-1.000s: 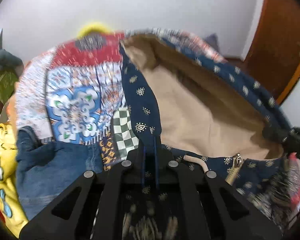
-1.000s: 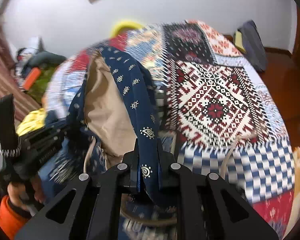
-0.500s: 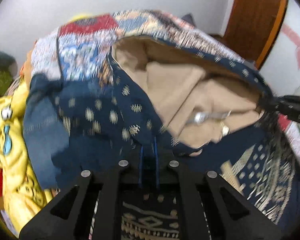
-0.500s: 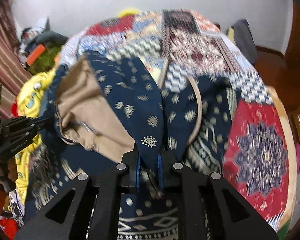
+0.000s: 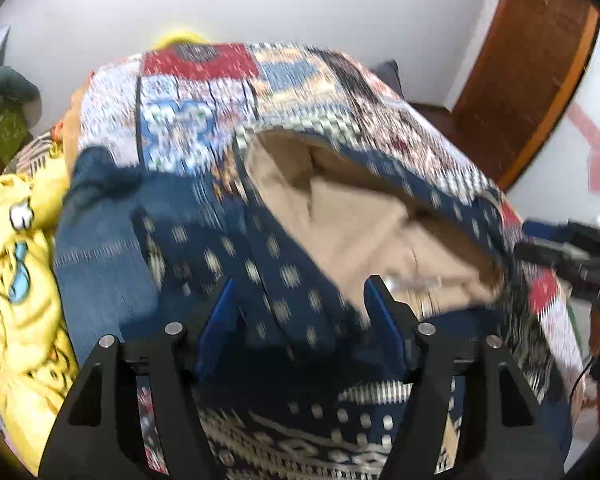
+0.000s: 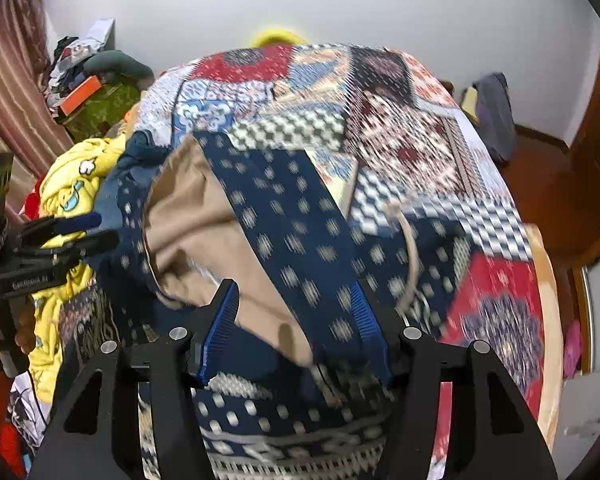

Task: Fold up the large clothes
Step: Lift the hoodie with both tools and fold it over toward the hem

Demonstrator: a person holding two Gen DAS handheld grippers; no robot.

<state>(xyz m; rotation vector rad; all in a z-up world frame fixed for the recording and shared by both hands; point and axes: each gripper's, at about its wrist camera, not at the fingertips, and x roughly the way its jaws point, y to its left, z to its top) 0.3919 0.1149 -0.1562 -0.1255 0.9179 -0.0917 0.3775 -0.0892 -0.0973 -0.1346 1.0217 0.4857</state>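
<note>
A navy patterned garment (image 5: 236, 256) with a tan lining (image 5: 356, 232) lies folded over on the patchwork bedspread (image 5: 204, 92). My left gripper (image 5: 300, 312) hovers over its near left edge; its jaws are opening, and the blue pads stand clear of the cloth that droops between them. In the right wrist view the same garment (image 6: 292, 236) shows its tan inside (image 6: 188, 220). My right gripper (image 6: 294, 312) is likewise opening over the near right edge, pads apart from the fabric. The left gripper (image 6: 68, 236) also shows at the left there.
A yellow cartoon-print cloth (image 5: 16, 264) and a denim piece (image 5: 96, 248) are heaped on the left of the bed. A wooden door (image 5: 532, 64) is at the right. A dark bag (image 6: 496, 116) sits on the floor by the far wall.
Both grippers were shut on the garment's navy edge and carried it toward the near side of the bed. Now both have let go and their jaws stand apart.
</note>
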